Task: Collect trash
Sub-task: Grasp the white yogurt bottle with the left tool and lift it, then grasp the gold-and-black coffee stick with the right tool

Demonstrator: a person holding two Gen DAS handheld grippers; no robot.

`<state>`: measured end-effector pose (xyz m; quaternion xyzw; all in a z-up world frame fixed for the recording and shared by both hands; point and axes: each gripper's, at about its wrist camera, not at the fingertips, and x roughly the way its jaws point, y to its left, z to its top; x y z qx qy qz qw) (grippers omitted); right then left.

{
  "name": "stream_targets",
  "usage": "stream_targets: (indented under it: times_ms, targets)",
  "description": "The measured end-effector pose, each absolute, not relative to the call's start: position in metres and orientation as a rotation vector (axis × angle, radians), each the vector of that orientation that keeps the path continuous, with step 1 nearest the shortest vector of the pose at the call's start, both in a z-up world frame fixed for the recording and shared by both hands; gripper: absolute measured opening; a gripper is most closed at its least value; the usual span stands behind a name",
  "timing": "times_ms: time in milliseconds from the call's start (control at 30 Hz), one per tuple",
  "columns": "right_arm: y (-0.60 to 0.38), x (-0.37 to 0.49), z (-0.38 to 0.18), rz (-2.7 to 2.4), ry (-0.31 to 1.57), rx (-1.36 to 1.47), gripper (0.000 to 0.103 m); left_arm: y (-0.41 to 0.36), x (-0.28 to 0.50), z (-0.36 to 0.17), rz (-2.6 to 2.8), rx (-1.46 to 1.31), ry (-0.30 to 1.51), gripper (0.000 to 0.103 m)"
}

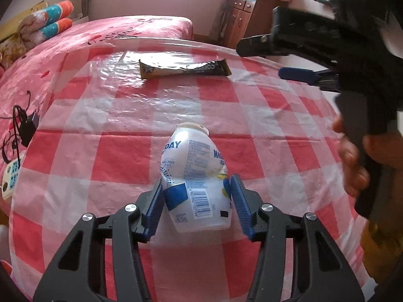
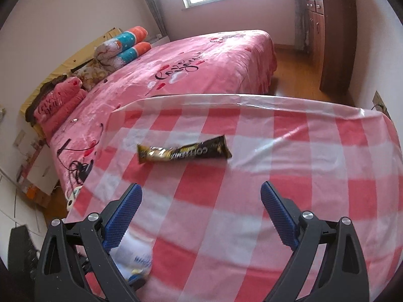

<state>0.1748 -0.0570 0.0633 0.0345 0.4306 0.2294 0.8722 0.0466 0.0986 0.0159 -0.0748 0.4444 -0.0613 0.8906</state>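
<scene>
1. Left wrist view: the left claw [image 1: 196,201] is clamped on a crumpled white drink bottle [image 1: 195,173], its blue pads pressing the lower body from both sides, the neck pointing forward. Ahead of the claw lies the coffee sachet [image 1: 185,69] on the checked table [image 1: 100,156]; the right claw [image 1: 274,58] hangs further ahead and to the right. The dented, slick plastic could squirt out if the squeeze slackens or the claw tilts.
2. Right wrist view: the right claw [image 2: 201,201] is spread wide, holding nothing, above the table [image 2: 327,188]. The coffee sachet [image 2: 183,151] lies ahead, slightly left. The flat sachet could slide on the glossy cover, or the pads could pinch the cover with it.
</scene>
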Motion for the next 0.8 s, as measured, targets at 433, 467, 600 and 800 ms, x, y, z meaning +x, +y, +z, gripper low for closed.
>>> stream_targets:
  times_ms: [433, 467, 600, 800]
  targets:
    - [-0.01, 0.256, 0.041, 0.481, 0.899, -0.04, 0.089, 0.134, 0.036, 0.014, -0.104, -0.183, 0.905, 0.053]
    - [-0.009, 0.261, 0.036, 0.478, 0.915, -0.044, 0.076, 0.136, 0.036, 0.014, -0.103, -0.185, 0.903, 0.052]
    - [-0.009, 0.268, 0.02, 0.515, 0.997, -0.031, 0.06, 0.143, 0.035, 0.014, -0.1, -0.199, 0.894, 0.053]
    - [-0.005, 0.218, 0.022, 0.65, 1.028, -0.062, 0.059, 0.151, 0.034, 0.013, -0.095, -0.219, 0.88, 0.053]
